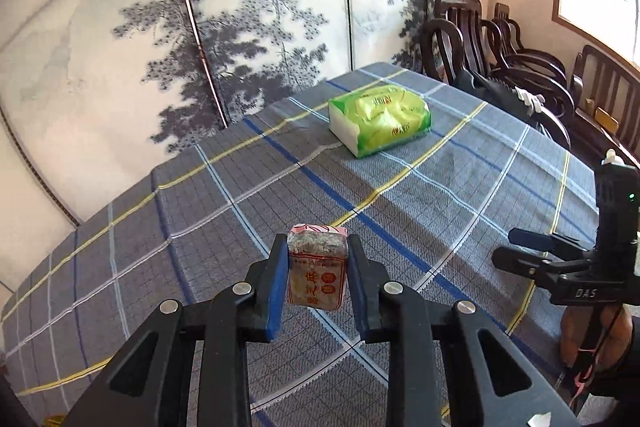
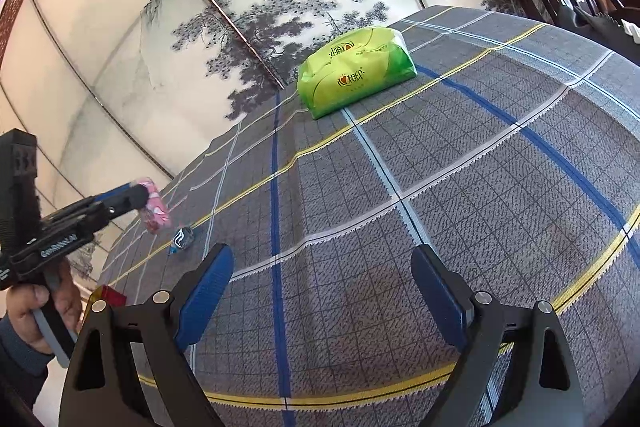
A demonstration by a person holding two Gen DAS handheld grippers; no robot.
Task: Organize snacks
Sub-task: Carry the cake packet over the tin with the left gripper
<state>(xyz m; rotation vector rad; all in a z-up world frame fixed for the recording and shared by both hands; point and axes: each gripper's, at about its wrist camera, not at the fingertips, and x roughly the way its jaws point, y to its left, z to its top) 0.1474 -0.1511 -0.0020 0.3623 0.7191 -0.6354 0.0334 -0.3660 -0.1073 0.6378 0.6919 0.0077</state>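
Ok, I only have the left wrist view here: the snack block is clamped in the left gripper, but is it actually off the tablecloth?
Observer: It looks so. In the right wrist view the snack block in the left gripper hangs above the tablecloth.
Operator: Any other snack near it?
Observer: Yes, a small blue-and-white wrapped sweet lies on the cloth close by.
Operator: And the right gripper?
Observer: The right gripper is open, with nothing between its fingers.
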